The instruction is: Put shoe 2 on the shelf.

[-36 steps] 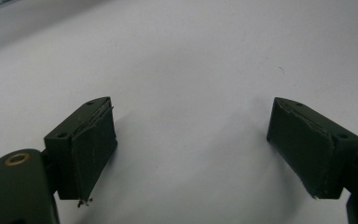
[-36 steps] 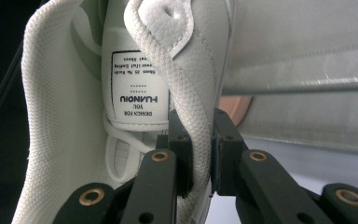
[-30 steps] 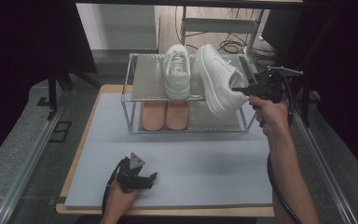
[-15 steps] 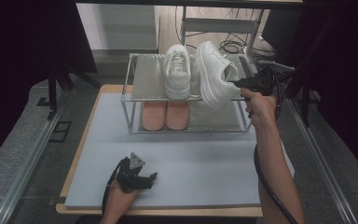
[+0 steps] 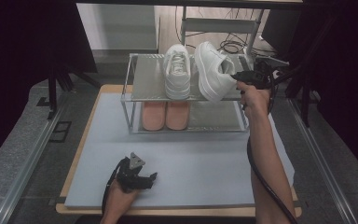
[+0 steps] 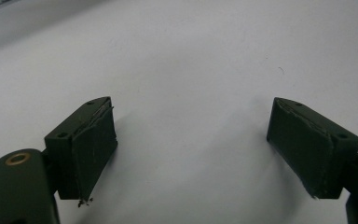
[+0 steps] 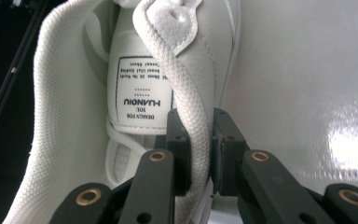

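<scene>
The setting is a lab recording station: black curtains [image 5: 23,42] enclose a table [image 5: 205,163] covered by a grey mat, metal rails [image 5: 23,163] flank it, and loose cables [image 5: 233,45] lie on the floor behind.

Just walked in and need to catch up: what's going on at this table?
A person is putting shoes on a two-tier rack. The right gripper has its jaws clamped on the collar of a white sneaker, tilted on its side over the top shelf beside its mate. A pink pair sits below. The left gripper rests open on the mat.
</scene>
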